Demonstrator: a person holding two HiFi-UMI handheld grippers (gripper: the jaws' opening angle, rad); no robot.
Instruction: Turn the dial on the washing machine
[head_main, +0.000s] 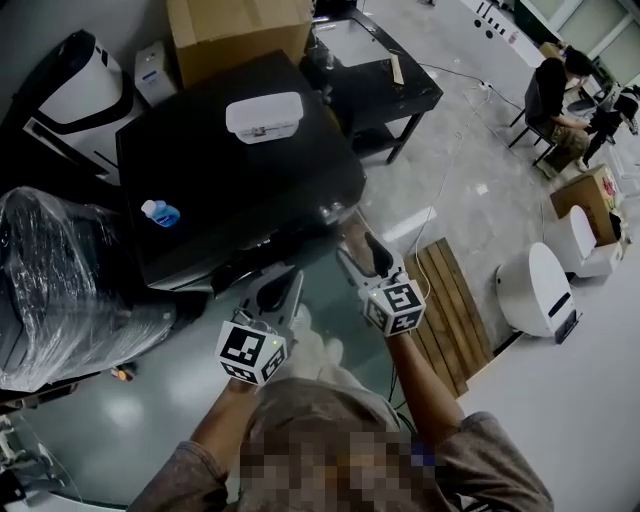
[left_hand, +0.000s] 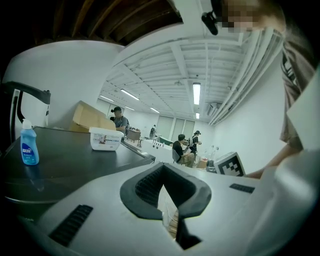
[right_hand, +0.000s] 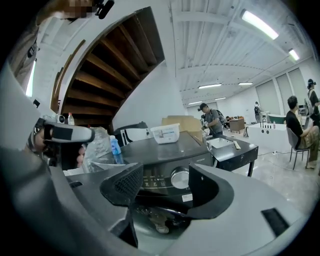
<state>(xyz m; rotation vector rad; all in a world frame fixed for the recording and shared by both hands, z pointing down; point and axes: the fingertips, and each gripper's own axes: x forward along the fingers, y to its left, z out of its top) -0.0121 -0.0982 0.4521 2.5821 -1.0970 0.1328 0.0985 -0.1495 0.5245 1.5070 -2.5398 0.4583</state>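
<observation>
Right gripper (right_hand: 161, 186) hangs with fingers spread wide, the dial (right_hand: 180, 178) framed between them but untouched, there on the washing machine's (head_main: 215, 170) front panel. Left gripper (left_hand: 167, 197), fingers pressed together, empty.

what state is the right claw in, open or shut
Open: the right claw has its pads well apart in the right gripper view, and the washing machine dial shows through the gap, untouched.

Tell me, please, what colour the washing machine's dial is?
Silver dial, clearest in the right gripper view.
</observation>
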